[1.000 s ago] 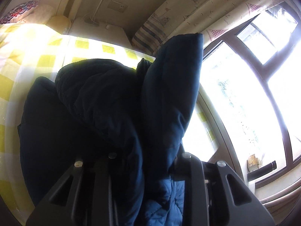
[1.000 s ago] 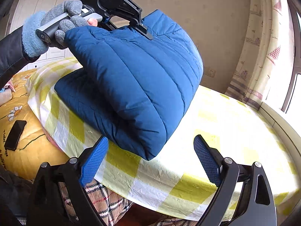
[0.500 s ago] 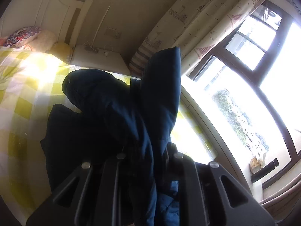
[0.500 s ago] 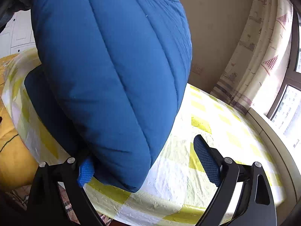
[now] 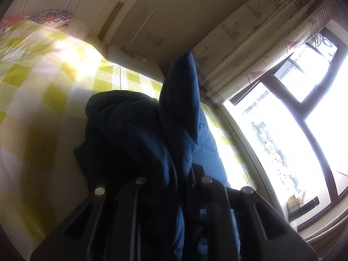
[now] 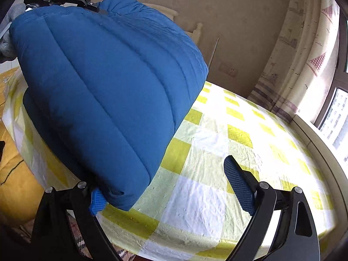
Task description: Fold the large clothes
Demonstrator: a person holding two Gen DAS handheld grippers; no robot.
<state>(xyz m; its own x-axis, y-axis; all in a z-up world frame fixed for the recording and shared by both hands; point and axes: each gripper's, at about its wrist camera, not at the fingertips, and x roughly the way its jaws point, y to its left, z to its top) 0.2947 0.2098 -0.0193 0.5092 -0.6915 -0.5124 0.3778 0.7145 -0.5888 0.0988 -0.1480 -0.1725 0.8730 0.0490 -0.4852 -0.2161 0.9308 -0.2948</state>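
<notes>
With my left tongs (image 5: 184, 174) clamped on the blue jacket (image 6: 108, 87) mid-fold and my right tongs (image 6: 171, 187) gaping empty, I judge lowering the flap comes next.

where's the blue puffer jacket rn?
Right wrist view, left half: blue puffer jacket lifted over the checked bedspread, pinched by the left gripper; right gripper open beside it.

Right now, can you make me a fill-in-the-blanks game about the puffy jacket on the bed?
1. The puffy jacket is the colour ____.
2. The left gripper has its jaws ____ on the jacket.
3. The right gripper has its jaws ____.
4. The bedsheet has white and ____ checks.

Missing words: blue; shut; open; yellow
</notes>
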